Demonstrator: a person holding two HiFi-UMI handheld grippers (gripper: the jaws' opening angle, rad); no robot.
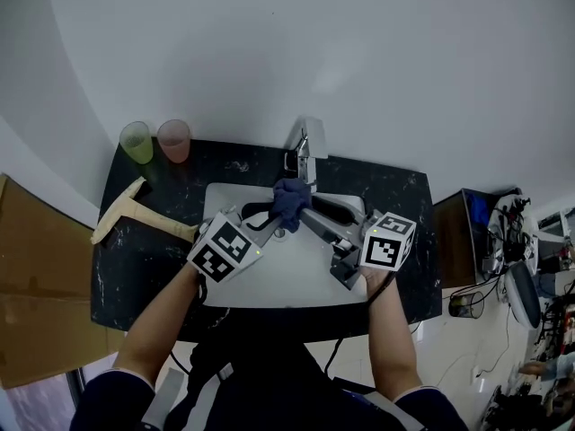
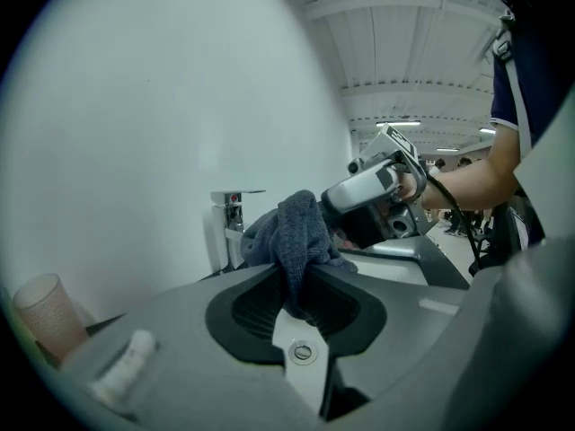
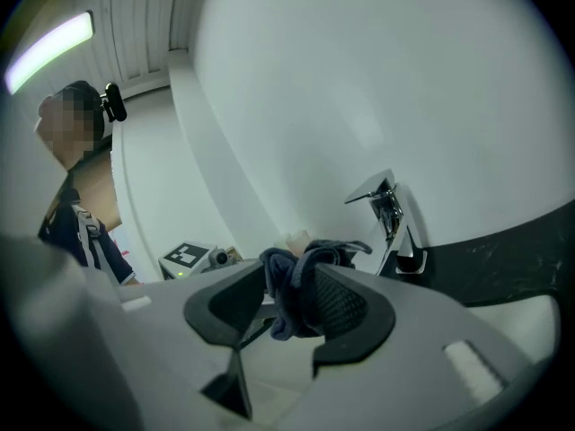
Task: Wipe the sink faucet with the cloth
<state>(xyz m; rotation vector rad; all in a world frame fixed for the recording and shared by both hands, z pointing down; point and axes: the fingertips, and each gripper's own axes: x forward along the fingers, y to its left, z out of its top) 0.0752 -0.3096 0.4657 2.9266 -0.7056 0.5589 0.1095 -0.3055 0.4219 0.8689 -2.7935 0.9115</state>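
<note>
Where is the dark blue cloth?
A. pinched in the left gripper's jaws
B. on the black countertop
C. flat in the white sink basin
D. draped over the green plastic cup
A: the left gripper clamps the dark blue cloth in front of the chrome faucet.

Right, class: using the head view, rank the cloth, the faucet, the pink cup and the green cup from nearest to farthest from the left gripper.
1. Cloth: between the fingers of the left gripper, centre.
2. Faucet: just behind the cloth, at the sink's back edge.
3. Pink cup: back left of the counter.
4. Green cup: beside the pink cup, further left.
</note>
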